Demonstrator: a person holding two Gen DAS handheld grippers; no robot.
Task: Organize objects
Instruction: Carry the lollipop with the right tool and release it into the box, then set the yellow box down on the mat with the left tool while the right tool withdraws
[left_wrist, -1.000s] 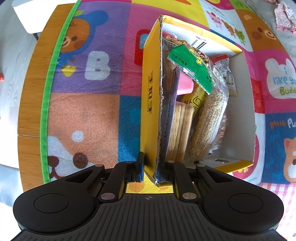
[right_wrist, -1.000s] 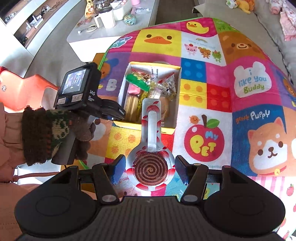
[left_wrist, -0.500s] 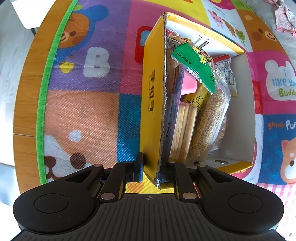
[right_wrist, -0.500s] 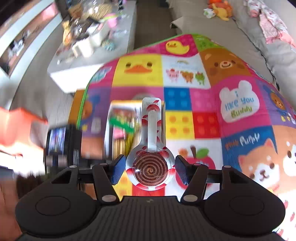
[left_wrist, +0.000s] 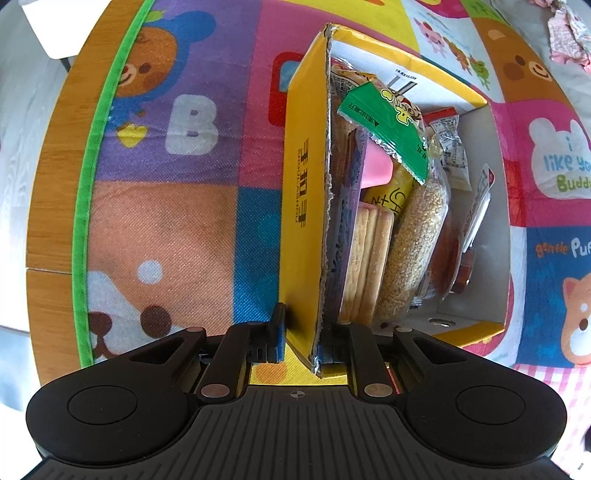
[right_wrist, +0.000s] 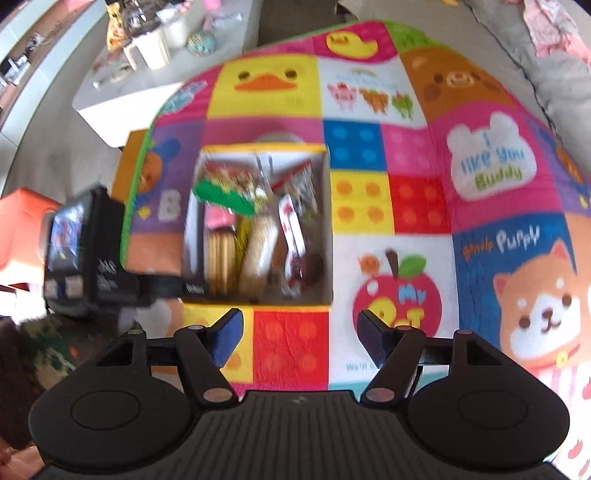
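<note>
Two claws are seen: the left claw (left_wrist: 299, 341) is pinched on the near left wall of the snack-filled box (left_wrist: 303, 206) on the mat (right_wrist: 369, 192), while the empty right claw (right_wrist: 301, 334) is spreading wider.

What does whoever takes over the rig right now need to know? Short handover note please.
Left claw: shut on the near wall of the yellow box, steadying it on the play mat.
Right claw: hanging above the mat in front of the box, jaws opening, nothing between them.
Things: the swirl lollipop lies in the box's right side beside the sesame roll, biscuits and green packet.
Done: lollipop is in the box.
Left: no loose items visible on the mat; check outside these views before releasing the box.
</note>
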